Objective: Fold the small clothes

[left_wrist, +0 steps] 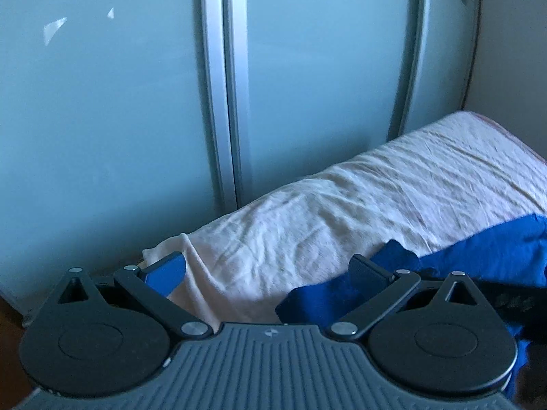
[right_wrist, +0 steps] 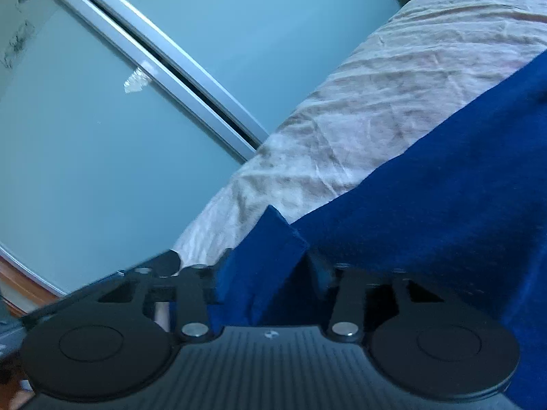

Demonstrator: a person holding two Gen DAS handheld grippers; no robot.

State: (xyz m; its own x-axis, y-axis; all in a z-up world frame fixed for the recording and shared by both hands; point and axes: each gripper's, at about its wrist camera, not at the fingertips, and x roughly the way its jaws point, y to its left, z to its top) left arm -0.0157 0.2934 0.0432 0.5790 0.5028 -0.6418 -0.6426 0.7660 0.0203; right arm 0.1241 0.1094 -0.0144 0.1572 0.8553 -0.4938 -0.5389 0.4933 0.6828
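While your left gripper (left_wrist: 266, 273) stands with its jaws spread wide and nothing between them, the blue garment (left_wrist: 478, 249) lies at about four o'clock in that view, one edge reaching up beside the right-hand finger (left_wrist: 367, 271) without being clamped. It rests on the wrinkled pale sheet (left_wrist: 342, 205) of the bed, which runs off toward two o'clock along the frosted sliding doors (left_wrist: 119, 119).

On your right gripper (right_wrist: 270, 273), a fold of the same blue cloth (right_wrist: 270, 239) rises between the narrowed jaws, but blur and fabric hide the pads, so you cannot tell whether they truly pinch it.

Your main risk is a shallow bite: if only the hem edge is caught, lifting could let the cloth slide free and collapse in a heap. With your left side empty, hauling one-handed would likely drag the garment askew and bunch the sheet beneath.
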